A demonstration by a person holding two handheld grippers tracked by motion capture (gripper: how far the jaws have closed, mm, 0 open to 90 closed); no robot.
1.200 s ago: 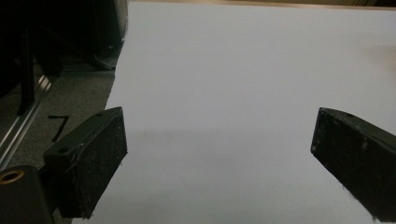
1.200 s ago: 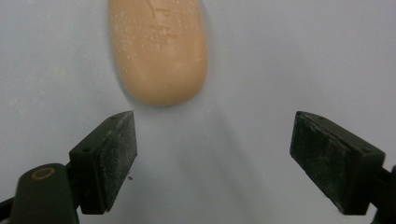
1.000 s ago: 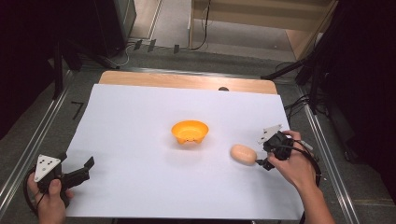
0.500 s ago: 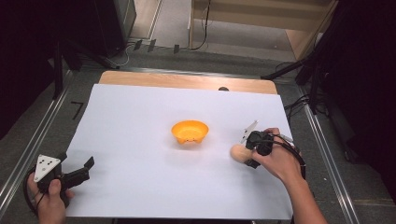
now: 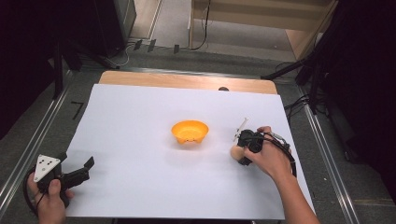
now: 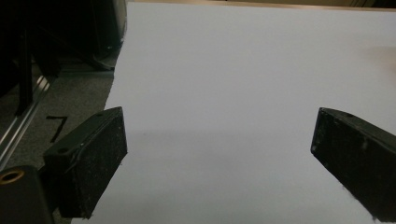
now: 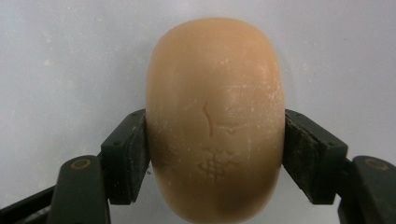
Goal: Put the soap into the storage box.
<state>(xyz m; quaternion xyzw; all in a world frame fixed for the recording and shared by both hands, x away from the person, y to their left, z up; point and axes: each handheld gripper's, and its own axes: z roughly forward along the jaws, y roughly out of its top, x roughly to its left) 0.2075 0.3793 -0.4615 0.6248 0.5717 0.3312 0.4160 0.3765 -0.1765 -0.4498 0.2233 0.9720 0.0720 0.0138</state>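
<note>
Fingers (image 7: 128, 158) of the right gripper (image 7: 215, 158) press on both sides of a tan soap bar (image 7: 215, 116), one black pad on each side. The soap has a small stamped mark on its top. The mark is too faint to read. Under the soap is the white sheet (image 7: 56, 56).

From the high view, the right gripper (image 5: 243, 151) is in the person's right hand (image 5: 268, 158). The soap bar (image 5: 235, 151) peeks out at the hand's 9 o'clock side, low on the white sheet (image 5: 140, 116). An orange bowl (image 5: 189, 131) sits near the middle of the sheet, at about 10 o'clock from the soap and a little apart from it.

The left gripper (image 5: 77, 173) is at the sheet's 7 o'clock corner, in the left hand (image 5: 49, 200). A grey plate (image 5: 45, 164) with dots rides on top of it. Its fingers (image 6: 93, 158) are spread wide apart with nothing between them.

The sheet covers a wooden desk (image 5: 187, 80), bare at 12 o'clock. A black mark like a "7" (image 6: 57, 127) is on the grey floor (image 6: 70, 98) beside the sheet.
</note>
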